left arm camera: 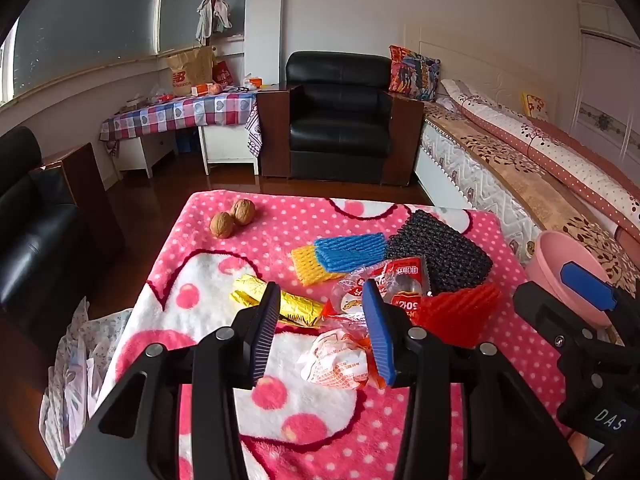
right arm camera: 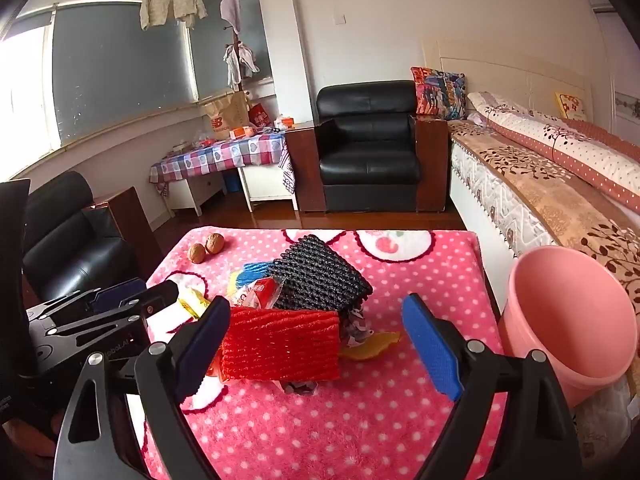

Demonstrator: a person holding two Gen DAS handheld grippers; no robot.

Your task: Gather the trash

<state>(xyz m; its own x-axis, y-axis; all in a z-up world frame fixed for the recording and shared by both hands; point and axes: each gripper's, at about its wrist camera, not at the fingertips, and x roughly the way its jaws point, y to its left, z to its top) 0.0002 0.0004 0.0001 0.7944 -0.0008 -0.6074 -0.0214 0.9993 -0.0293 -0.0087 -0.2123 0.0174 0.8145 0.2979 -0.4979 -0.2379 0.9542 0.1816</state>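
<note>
Trash lies on a pink dotted blanket point(left arm camera: 248, 272). My left gripper point(left arm camera: 322, 285) hangs open over a crumpled white and orange wrapper point(left arm camera: 340, 360), not touching it. A gold foil wrapper point(left arm camera: 288, 306) lies by its left finger. Beyond are a red snack packet point(left arm camera: 400, 284) and yellow point(left arm camera: 306, 270), blue point(left arm camera: 352, 252), black point(left arm camera: 440, 252) and red point(left arm camera: 460, 312) foam nets. My right gripper point(right arm camera: 318, 300) is wide open around the red foam net point(right arm camera: 280, 344), which lies nearer its left finger. An orange peel scrap point(right arm camera: 374, 346) lies beside the net. A pink bin point(right arm camera: 568, 320) stands at the right.
Two walnuts point(left arm camera: 232, 218) sit at the blanket's far left corner. A bed point(right arm camera: 540, 184) runs along the right behind the bin. Black armchairs point(left arm camera: 340, 116) stand at the back and on the left, and a checked-cloth table point(left arm camera: 180, 114) stands by the window.
</note>
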